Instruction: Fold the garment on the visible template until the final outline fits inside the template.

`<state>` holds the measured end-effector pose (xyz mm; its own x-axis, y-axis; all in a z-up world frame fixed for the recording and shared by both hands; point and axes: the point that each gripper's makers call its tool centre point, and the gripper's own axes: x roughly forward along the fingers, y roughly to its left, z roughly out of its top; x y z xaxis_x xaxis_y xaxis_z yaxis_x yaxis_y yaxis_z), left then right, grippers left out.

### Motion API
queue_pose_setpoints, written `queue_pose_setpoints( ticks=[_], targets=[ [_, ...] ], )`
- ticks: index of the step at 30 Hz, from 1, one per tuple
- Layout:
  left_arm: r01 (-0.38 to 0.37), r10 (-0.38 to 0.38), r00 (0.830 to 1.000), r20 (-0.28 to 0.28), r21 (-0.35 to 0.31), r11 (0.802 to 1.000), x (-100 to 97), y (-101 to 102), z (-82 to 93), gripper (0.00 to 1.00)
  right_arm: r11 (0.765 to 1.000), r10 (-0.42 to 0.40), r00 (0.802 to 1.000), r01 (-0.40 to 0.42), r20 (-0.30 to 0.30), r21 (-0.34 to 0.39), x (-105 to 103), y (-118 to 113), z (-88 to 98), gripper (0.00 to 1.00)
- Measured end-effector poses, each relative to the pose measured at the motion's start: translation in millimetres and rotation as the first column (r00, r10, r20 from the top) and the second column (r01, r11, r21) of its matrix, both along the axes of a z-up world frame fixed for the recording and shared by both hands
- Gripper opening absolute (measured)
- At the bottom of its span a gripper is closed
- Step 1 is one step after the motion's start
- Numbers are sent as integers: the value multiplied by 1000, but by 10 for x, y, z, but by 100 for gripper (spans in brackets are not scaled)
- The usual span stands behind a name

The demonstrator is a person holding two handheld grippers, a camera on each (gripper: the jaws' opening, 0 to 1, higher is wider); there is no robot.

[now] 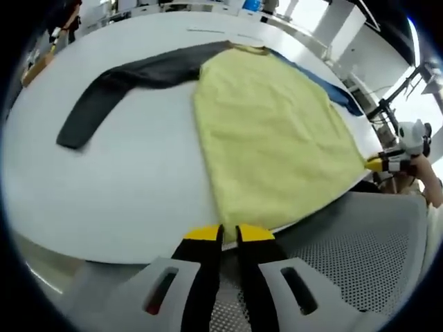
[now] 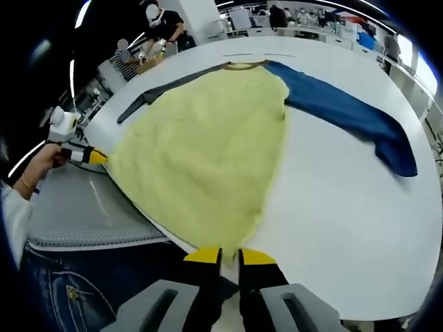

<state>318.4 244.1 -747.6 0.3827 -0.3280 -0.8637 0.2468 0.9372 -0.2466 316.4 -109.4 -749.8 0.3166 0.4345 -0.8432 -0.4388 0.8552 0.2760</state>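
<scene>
Left gripper view: your grippers pinch the shirt's near hem corners.
Left gripper and right gripper seem clamped on the yellow shirt, spread flat on the white table, ready for folding.

left gripper: jaws together on garment hem | table: garment flat, dark sleeve out

Shirt is soft, fuzzy matt cloth w/ smooth sleeves, counter is smooth white, a bit shiny, mat has dots.
</scene>
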Motion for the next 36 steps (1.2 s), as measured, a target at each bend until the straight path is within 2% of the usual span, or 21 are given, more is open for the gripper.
queue_pose_setpoints(
  ticks=[4, 6, 9, 13, 15, 19, 22, 27, 31, 32, 33, 35, 36],
  targets=[
    [34, -33, 996, 85, -11, 999, 110, -64, 101, 25, 999, -34, 998, 34, 52, 14, 113, -25, 81, 28],
    [29, -26, 995, 98, -28, 999, 140, -88, 128, 32, 999, -50, 994, 47, 94, 27, 199, -39, 136, 33],
    [45, -37, 989, 145, -53, 998, 216, -152, 185, 44, 997, -71, 988, 67, 138, 32, 301, -83, 195, 41],
    [65, -51, 980, 193, -66, 996, 276, -209, 244, 58, 995, -103, 975, 100, 195, 23, 435, -184, 242, 57],
    [75, -60, 972, 226, -55, 996, 312, -224, 281, 64, 992, -127, 969, 123, 211, 30, 492, -238, 250, 61],
    [86, -71, 965, 253, -48, 995, 347, -233, 306, 75, 978, -207, 951, 200, 230, 54, 617, -381, 259, 66],
    [93, -79, 959, 271, -39, 995, 367, -241, 324, 82, 968, -253, 937, 245, 242, 62, 696, -494, 265, 69],
    [110, -93, 953, 287, -46, 993, 388, -285, 358, 89, 924, -383, 880, 371, 280, 97, 910, -780, 295, 69],
    [121, -101, 944, 315, -45, 992, 427, -316, 406, 92, 910, -408, 859, 407, 309, 71, 1000, -950, 289, 64],
    [121, -100, 941, 322, -47, 992, 438, -322, 418, 93, 898, -434, 846, 435, 310, 70, 1032, -1020, 280, 63],
    [125, -103, 939, 327, -47, 991, 444, -330, 427, 93, 897, -435, 844, 436, 314, 70, 1051, -1045, 277, 62],
    [125, -103, 937, 333, -45, 991, 458, -334, 438, 94, 879, -467, 820, 471, 331, 75, 1117, -1143, 278, 61],
    [127, -105, 936, 336, -45, 991, 462, -336, 441, 94, 874, -476, 814, 482, 335, 71, 1143, -1190, 264, 59]
  ],
)
